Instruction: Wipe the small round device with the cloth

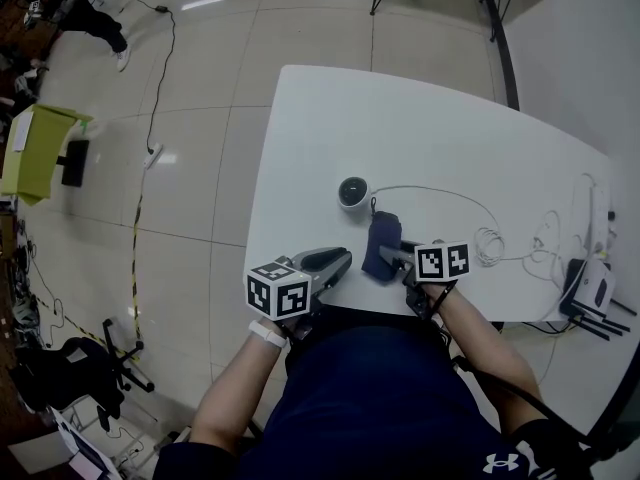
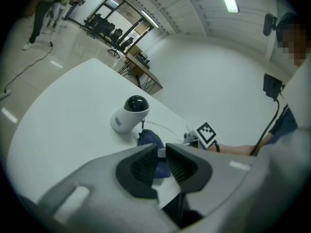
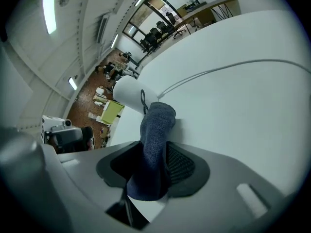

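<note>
On the white worktop point(image 1: 330, 118): small round device point(image 1: 352, 193), white body with dark dome, with a thin white cable point(image 1: 440, 194) leading away to the right. Just beside it, toward the person: dark blue cloth point(image 1: 381, 248), bunched into a long roll and resting on the worktop, one end pointing at the device. Touching the device or only very close to it: not possible to tell.

Right gripper point(image 1: 398, 258) low at the near end of the cloth, jaws standing apart with the cloth between them. Dark gap visible beside one pad in the right gripper view, so no real pinch; cloth judged to be lying loose, not clamped. Left gripper point(image 1: 340, 260) just to the left of the cloth, pointing toward the device, jaws almost together with only a narrow slit and nothing inside.

Step in hand, as a judgement: handling of the cloth at the worktop, not the wiping itself. Fitting equally a cloth about to be clamped for the wipe and a cloth let go after it; nothing readable on the dome to decide. For any wiping from this position: pads pressed firmly on the cloth, then its free end brought over the dome with light pressure, minding the cable and a device likely to slide or tip.
</note>
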`<state>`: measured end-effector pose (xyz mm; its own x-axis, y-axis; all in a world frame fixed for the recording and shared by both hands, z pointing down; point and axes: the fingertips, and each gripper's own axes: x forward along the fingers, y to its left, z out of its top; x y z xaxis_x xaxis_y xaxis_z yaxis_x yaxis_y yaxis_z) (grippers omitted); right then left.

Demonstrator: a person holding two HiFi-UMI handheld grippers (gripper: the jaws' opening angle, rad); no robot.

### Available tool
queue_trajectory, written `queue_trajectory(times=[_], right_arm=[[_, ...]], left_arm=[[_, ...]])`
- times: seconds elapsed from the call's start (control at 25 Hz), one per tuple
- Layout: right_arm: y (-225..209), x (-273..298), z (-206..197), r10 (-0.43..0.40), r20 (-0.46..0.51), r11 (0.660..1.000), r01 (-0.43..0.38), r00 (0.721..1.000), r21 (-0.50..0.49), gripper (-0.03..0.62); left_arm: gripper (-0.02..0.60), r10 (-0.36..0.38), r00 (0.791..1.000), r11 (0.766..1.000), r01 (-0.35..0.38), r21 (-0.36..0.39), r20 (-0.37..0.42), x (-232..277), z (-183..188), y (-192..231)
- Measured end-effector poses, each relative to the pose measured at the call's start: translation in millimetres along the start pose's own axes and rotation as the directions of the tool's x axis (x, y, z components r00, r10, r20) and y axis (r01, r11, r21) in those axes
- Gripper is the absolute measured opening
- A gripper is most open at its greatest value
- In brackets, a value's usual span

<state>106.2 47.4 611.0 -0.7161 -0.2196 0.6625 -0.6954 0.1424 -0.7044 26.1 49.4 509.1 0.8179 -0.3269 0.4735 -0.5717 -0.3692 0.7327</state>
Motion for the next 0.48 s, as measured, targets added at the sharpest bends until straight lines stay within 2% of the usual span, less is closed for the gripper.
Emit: queue_trajectory(times=[0.12,0.24,0.36,0.48], right_arm=[[-12.3,-4.7,-1.5,-0.093,-0.004,0.994,0.092,0.996,-0.062,0.188],[-21.2,-9.2,0.5,-0.174,0.009,0.972,0.173,0.985,-0.159,0.209],[-22.5,-14.6,6.0,-0.205,0.031,0.951,0.207,0.978,-0.232,0.215],[-20.6,-20.6,10.9,-0.196,0.064,0.945,0.206,0.978,-0.253,0.215]], left_arm=[[0.052,0.002,1.000,1.000,-0.002,-0.002,0.003,5.7,0.3,-3.3],[0.052,0.008,1.000,1.000,-0.008,-0.004,0.003,9.0,-0.8,-5.8],[0.052,0.017,1.000,1.000,-0.017,-0.004,0.001,11.7,-3.1,-7.9],[0.052,0.028,1.000,1.000,-0.028,-0.005,0.000,13.6,-6.1,-9.0]])
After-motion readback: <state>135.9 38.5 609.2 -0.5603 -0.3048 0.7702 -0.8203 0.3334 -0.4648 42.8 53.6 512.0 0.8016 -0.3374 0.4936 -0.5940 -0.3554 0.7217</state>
